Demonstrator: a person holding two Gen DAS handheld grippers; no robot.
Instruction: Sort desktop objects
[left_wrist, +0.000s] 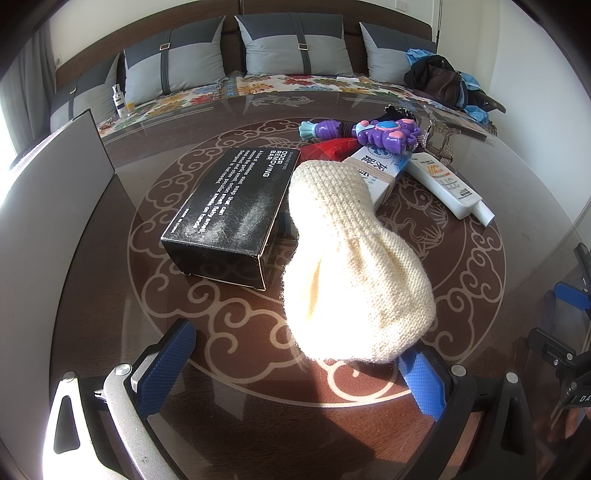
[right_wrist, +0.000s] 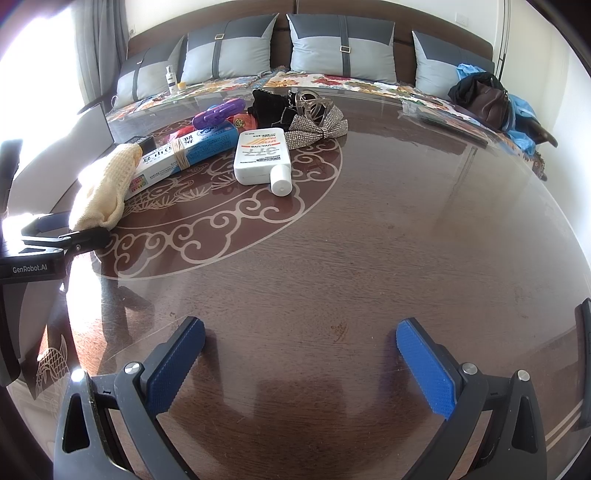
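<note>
A cream knitted pouch (left_wrist: 347, 266) lies on the round glass-topped table (left_wrist: 110, 295), its near end reaching between the fingertips of my open left gripper (left_wrist: 295, 369), close to the right finger (left_wrist: 424, 380). A black box (left_wrist: 236, 214) sits just left of it. Behind are a blue-white toothpaste box (left_wrist: 380, 170), a white sunscreen bottle (left_wrist: 443, 184), a purple toy (left_wrist: 384, 133) and a red packet (left_wrist: 328, 149). My right gripper (right_wrist: 299, 354) hangs open over bare table, well short of the sunscreen bottle (right_wrist: 262, 155), toothpaste box (right_wrist: 184, 155) and knitted pouch (right_wrist: 103, 188).
A rhinestone bow (right_wrist: 317, 125), a hair claw (right_wrist: 312, 103) and a black fabric piece (right_wrist: 269, 107) lie behind the bottle. A grey upright panel (left_wrist: 55, 177) stands at the table's left. Beyond is a sofa with cushions (right_wrist: 340, 48), a dark bag (right_wrist: 484, 98) and a small bottle (right_wrist: 170, 79).
</note>
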